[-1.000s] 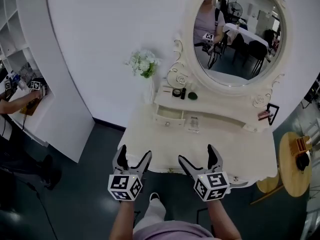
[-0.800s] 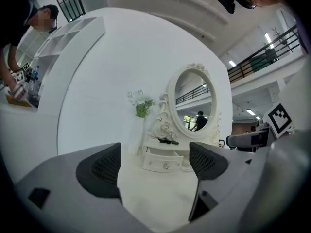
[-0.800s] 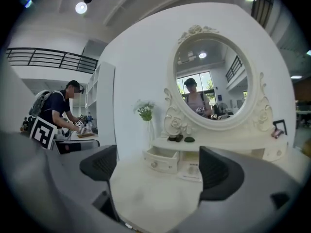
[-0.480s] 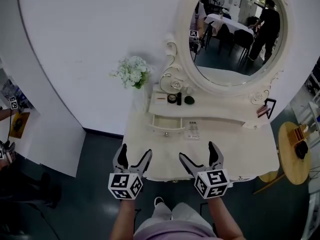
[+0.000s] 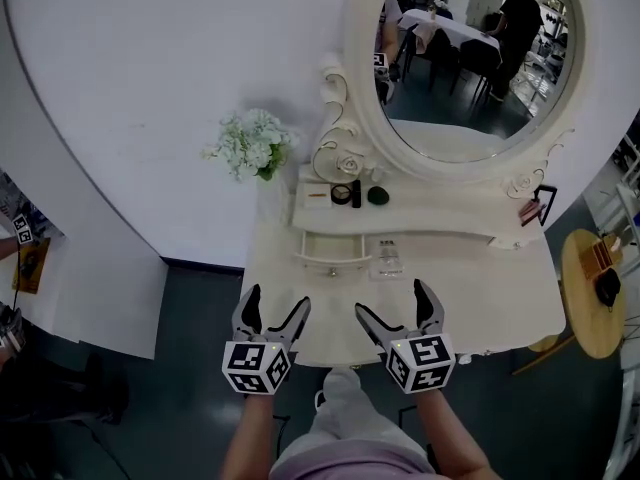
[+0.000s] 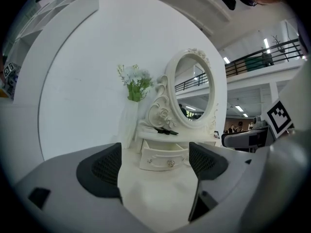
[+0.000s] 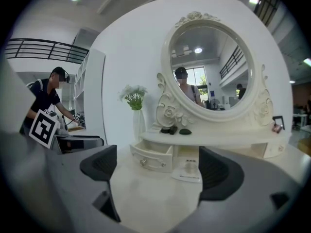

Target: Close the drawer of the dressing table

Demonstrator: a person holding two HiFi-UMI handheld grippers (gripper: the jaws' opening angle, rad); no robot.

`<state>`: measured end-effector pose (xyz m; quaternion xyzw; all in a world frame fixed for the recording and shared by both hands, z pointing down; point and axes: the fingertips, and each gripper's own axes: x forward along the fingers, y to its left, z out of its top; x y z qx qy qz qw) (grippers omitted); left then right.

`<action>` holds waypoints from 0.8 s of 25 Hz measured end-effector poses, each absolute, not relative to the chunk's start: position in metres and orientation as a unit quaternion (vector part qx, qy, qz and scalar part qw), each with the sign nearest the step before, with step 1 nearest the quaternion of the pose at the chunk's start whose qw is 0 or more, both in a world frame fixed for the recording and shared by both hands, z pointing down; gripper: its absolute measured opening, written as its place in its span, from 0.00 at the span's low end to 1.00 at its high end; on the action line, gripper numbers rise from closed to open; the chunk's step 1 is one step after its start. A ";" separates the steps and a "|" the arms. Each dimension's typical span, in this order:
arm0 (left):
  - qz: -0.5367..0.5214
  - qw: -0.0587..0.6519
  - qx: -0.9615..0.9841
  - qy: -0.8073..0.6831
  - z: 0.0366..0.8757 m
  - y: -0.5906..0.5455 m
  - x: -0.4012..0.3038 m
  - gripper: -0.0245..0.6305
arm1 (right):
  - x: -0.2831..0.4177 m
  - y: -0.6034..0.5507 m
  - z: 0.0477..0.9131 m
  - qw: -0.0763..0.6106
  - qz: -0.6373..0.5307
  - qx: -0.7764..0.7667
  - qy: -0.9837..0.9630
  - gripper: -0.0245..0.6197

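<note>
Head view: left gripper [image 5: 276, 299] and right gripper [image 5: 391, 299], jaws spread wide and empty, hover at the near edge of the dressing table [image 5: 480, 290], well short of its pulled-out drawer [image 5: 330, 252].

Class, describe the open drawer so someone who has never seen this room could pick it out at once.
Start at the big oval mirror on the white dressing table. Under the shelf below it, at the left end, is a small white drawer with two knobs. It alone stands pulled out.
</note>
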<state>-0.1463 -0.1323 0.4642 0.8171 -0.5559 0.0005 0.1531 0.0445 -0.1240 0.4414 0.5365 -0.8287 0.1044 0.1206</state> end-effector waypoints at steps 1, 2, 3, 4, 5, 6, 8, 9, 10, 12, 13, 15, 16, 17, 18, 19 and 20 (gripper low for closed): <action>0.004 0.154 0.818 -0.555 0.467 -0.136 -0.145 0.67 | 0.044 -0.127 0.443 0.122 0.105 0.536 -0.829 0.85; 0.007 0.155 0.818 -0.554 0.469 -0.139 -0.145 0.67 | 0.044 -0.131 0.446 0.124 0.105 0.536 -0.828 0.85; 0.010 0.156 0.819 -0.552 0.472 -0.143 -0.145 0.67 | 0.044 -0.134 0.448 0.127 0.106 0.536 -0.828 0.85; 0.012 0.157 0.820 -0.551 0.475 -0.146 -0.145 0.67 | 0.043 -0.137 0.451 0.128 0.107 0.536 -0.827 0.84; 0.014 0.158 0.821 -0.549 0.477 -0.150 -0.144 0.67 | 0.043 -0.140 0.453 0.129 0.108 0.536 -0.827 0.84; 0.017 0.158 0.822 -0.547 0.479 -0.153 -0.143 0.67 | 0.042 -0.143 0.455 0.129 0.108 0.536 -0.827 0.84; 0.025 0.158 0.825 -0.541 0.484 -0.160 -0.139 0.67 | 0.043 -0.150 0.459 0.130 0.109 0.535 -0.827 0.83; 0.030 0.159 0.827 -0.539 0.487 -0.163 -0.137 0.67 | 0.044 -0.152 0.462 0.132 0.111 0.535 -0.827 0.82; 0.035 0.160 0.828 -0.536 0.490 -0.166 -0.135 0.67 | 0.044 -0.155 0.464 0.133 0.113 0.535 -0.827 0.82; 0.043 0.162 0.831 -0.530 0.496 -0.172 -0.131 0.67 | 0.045 -0.160 0.470 0.136 0.119 0.535 -0.825 0.82; 0.047 0.163 0.833 -0.527 0.498 -0.175 -0.129 0.67 | 0.045 -0.162 0.473 0.137 0.122 0.535 -0.825 0.81; 0.055 0.164 0.836 -0.521 0.502 -0.181 -0.125 0.67 | 0.046 -0.167 0.478 0.140 0.127 0.534 -0.824 0.80; 0.058 0.165 0.837 -0.519 0.505 -0.185 -0.124 0.67 | 0.046 -0.170 0.481 0.142 0.129 0.533 -0.824 0.80; 0.061 0.165 0.838 -0.517 0.507 -0.188 -0.123 0.67 | 0.046 -0.173 0.483 0.143 0.131 0.533 -0.824 0.80; 0.063 0.166 0.839 -0.515 0.509 -0.191 -0.122 0.67 | 0.046 -0.176 0.486 0.144 0.133 0.531 -0.824 0.79; 0.065 0.167 0.839 -0.513 0.511 -0.194 -0.121 0.67 | 0.046 -0.178 0.488 0.146 0.134 0.530 -0.824 0.79; 0.066 0.168 0.840 -0.511 0.513 -0.197 -0.120 0.67 | 0.045 -0.181 0.491 0.149 0.135 0.528 -0.825 0.78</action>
